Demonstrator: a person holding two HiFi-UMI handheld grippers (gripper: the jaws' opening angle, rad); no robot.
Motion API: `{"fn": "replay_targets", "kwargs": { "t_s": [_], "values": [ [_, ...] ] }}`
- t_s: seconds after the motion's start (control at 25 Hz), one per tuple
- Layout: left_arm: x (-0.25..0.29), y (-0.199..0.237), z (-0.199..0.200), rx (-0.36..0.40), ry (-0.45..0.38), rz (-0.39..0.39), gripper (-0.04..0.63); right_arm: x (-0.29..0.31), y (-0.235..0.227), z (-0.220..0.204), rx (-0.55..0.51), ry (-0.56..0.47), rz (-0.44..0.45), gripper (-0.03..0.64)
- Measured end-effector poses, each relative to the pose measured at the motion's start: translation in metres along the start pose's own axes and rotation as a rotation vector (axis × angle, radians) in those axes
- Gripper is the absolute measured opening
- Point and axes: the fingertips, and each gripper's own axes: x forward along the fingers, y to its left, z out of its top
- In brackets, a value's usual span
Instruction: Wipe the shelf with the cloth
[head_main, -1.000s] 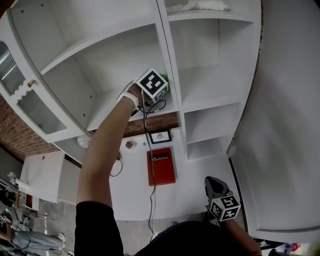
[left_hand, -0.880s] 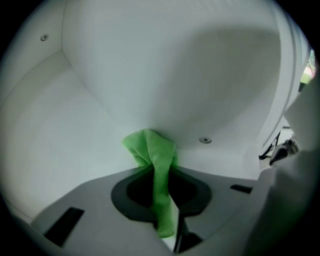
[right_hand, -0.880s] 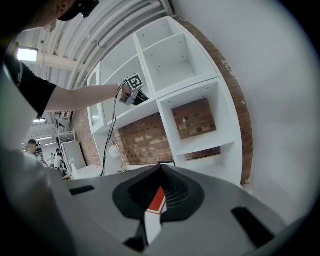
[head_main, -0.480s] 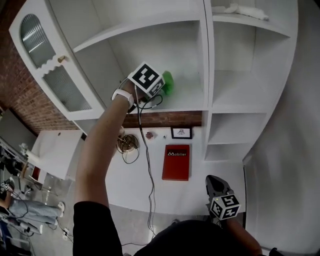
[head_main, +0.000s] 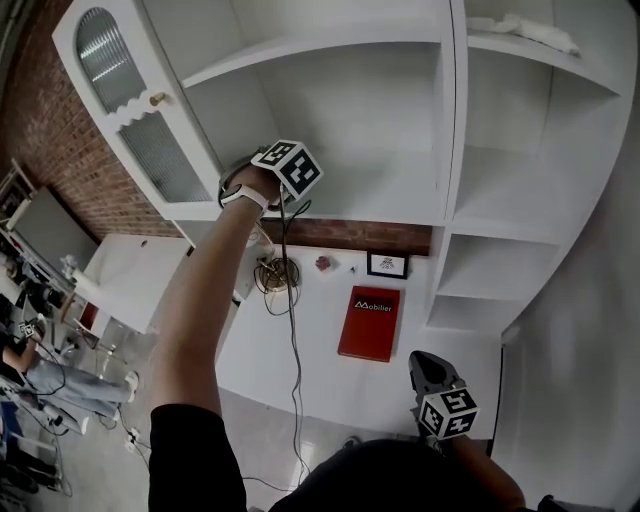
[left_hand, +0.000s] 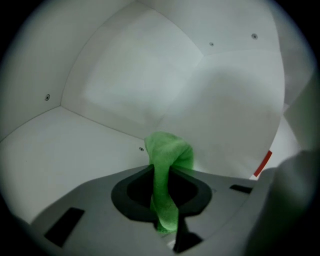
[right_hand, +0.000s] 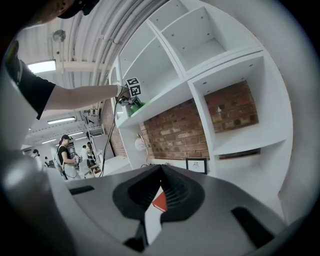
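**mo:** why's the left arm (head_main: 205, 320) stretched all the way up like that?

**kit:** the shelf (head_main: 390, 205) board sits high, above the brick strip (head_main: 350, 235). So the person has to reach up and in to get the left gripper (left_hand: 165, 182) inside the left compartment. In the head view its marker cube is right at the board's near edge

**mo:** and the cloth?

**kit:** the green cloth (left_hand: 168, 157) is pinched in the left jaws, which are clamped tight on a twisted strip of it. The loose end bunches up just past the tips, pointing at the far corner where the back wall meets the side wall. Gripping a narrow bit leaves a wad out front to do the rubbing, I reckon. Can't tell if the wad is actually pressed on the board or just over it

**mo:** other hand doing anything?

**kit:** nope. The right gripper (right_hand: 159, 192) hangs low by the person's body, well apart from the shelf, aimed toward the red book (head_main: 368, 323). Its jaws are drawn together with only a sliver of light between them, and nothing's in there. Wiping's a one-handed job, so my guess is it's just out of the way

**mo:** how far along?

**kit:** looks mid-wipe to me, on the left part of that board
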Motion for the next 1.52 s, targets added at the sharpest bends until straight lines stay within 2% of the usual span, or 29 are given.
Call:
{"fn": "replay_targets", "kwargs": {
  "t_s": [0.16, 0.44, 0.56, 0.72, 0.84, 1.28, 1.52],
  "values": [
    [0.014, -0.013, -0.008, -0.002, 0.078, -0.021, 0.06, -0.002, -0.004, -0.004, 0.01, 0.01, 0.003, 0.0],
    [0.023, -0.029, -0.001, 0.03, 0.11, -0.054, 0.06, -0.01, -0.013, -0.01, 0.03, 0.012, -0.028, 0.0],
    [0.021, -0.036, 0.012, 0.018, 0.057, -0.099, 0.057, -0.016, -0.017, -0.012, 0.036, 0.011, -0.049, 0.0],
    [0.0, -0.062, 0.045, -0.046, -0.097, -0.299, 0.055, -0.025, -0.021, -0.018, 0.049, 0.015, -0.076, 0.0],
    [-0.02, -0.084, 0.063, -0.071, -0.156, -0.416, 0.057, -0.031, -0.023, -0.024, 0.06, 0.021, -0.094, 0.0],
    [-0.069, -0.142, 0.145, 0.012, -0.32, -0.579, 0.057, -0.059, -0.037, -0.032, 0.103, 0.002, -0.193, 0.0],
    [-0.096, -0.172, 0.183, 0.101, -0.388, -0.621, 0.057, -0.075, -0.05, -0.035, 0.134, -0.022, -0.261, 0.0]
  ]
}}
